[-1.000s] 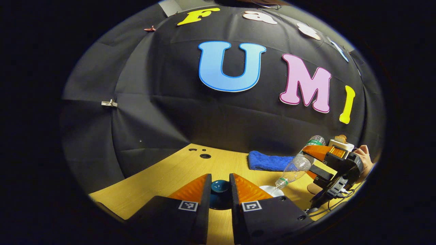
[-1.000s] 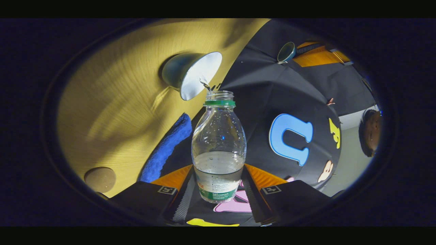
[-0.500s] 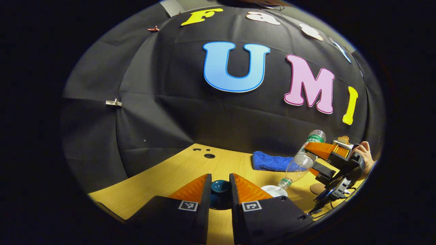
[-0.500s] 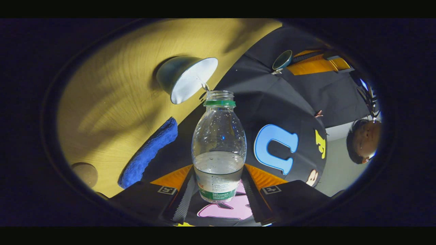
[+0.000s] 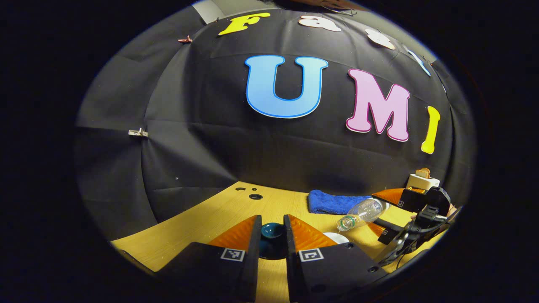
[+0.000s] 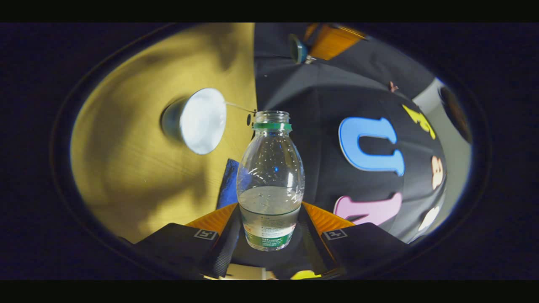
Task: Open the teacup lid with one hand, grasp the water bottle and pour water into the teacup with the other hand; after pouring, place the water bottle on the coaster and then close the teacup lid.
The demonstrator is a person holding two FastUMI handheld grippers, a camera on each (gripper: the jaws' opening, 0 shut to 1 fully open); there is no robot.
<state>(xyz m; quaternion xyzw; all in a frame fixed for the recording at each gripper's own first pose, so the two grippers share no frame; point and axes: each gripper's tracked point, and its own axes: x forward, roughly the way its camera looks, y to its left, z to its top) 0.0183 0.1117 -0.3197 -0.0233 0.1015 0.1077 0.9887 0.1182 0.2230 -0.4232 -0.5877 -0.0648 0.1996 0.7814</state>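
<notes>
In the left gripper view my left gripper [image 5: 272, 219] is shut on the knob of the dark teal teacup lid [image 5: 271, 237], held above the wooden table [image 5: 219, 219]. To its right, the white rim of the teacup [image 5: 338, 237] peeks out. Just above the cup, the clear water bottle [image 5: 361, 211] lies almost level in my right gripper [image 5: 381, 212]. In the right gripper view that gripper [image 6: 270, 212] is shut on the bottle [image 6: 270, 176], which is uncapped and part full. A thin thread of water runs from its mouth to the open teacup [image 6: 198, 120]. The lid [image 6: 297, 48] shows at the top.
A folded blue towel [image 5: 332, 203] lies at the back of the table near the black cloth wall; its edge [image 6: 229, 183] shows behind the bottle. Small holes [image 5: 254, 196] mark the table's far left part.
The bottle has swung up from a steep downward tilt to almost level, and the stream has thinned. The right gripper has dropped lower. The left gripper and lid have stayed put.
</notes>
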